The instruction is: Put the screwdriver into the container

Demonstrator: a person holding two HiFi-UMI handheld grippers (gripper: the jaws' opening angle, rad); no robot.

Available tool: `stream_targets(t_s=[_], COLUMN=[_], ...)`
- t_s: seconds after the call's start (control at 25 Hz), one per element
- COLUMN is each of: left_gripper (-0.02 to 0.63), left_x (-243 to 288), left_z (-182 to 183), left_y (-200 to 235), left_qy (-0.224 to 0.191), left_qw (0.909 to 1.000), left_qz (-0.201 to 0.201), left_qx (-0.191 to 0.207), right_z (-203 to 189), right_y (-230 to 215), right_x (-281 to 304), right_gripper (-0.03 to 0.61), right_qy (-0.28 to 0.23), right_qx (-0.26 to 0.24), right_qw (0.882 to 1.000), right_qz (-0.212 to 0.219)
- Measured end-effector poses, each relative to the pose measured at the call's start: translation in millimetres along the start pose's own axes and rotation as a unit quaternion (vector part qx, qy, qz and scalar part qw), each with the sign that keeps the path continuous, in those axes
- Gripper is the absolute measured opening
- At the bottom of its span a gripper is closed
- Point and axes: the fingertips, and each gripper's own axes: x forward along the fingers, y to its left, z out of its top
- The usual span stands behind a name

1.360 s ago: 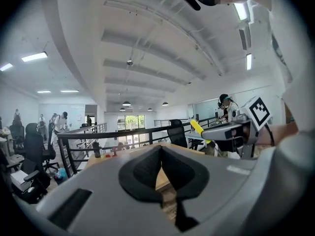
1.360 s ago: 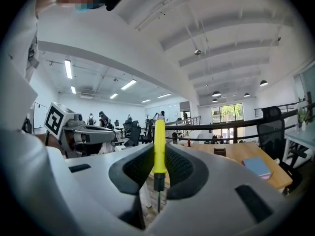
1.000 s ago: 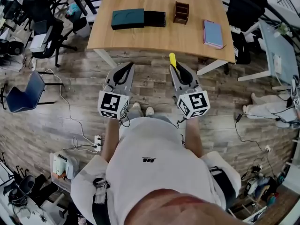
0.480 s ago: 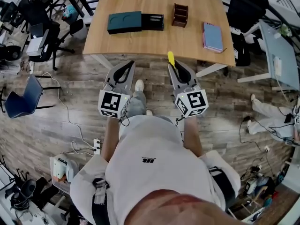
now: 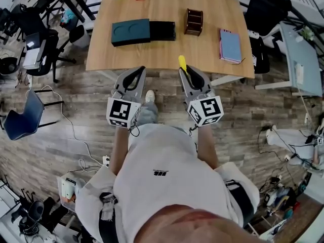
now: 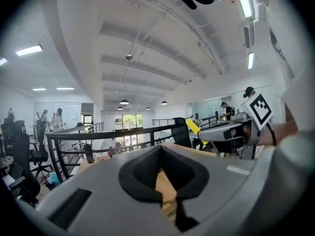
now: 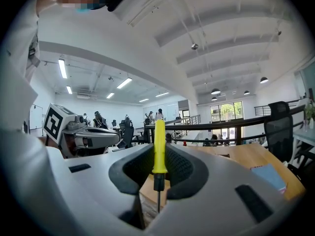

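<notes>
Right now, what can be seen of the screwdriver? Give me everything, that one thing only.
The screwdriver has a slim yellow handle that looks like plastic, a short black collar below it and a thin dark metal shaft. It is clamped between the pads of the right gripper, which grip it around the lower handle and collar. The handle points forward past the jaw tips, towards the wooden table, and the shaft runs back between the jaws. It is held in the air, and only the pads touch it.

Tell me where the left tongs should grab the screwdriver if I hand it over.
The screwdriver's free yellow handle end beyond the right tongs' tips, approached from the left. The right tongs clamp the handle's lower part, and the thin shaft points back toward you.
</notes>
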Motion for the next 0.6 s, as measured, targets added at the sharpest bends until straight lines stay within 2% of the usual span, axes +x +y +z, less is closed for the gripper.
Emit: stream_targets(t_s=[0.6], left_gripper=[0.012], left_x=[85], left_z=[-9], left_y=[94], left_qy=[0.021], left_qw=[0.9995], left_qz=[-0.021], left_qx=[-0.013], right_z=[6], right_y=[-40], right_x=[121], right_gripper=[0.06], right_qy=[0.025], right_qx=[0.009], right_qw=[1.0], right_qz=[-0.007])
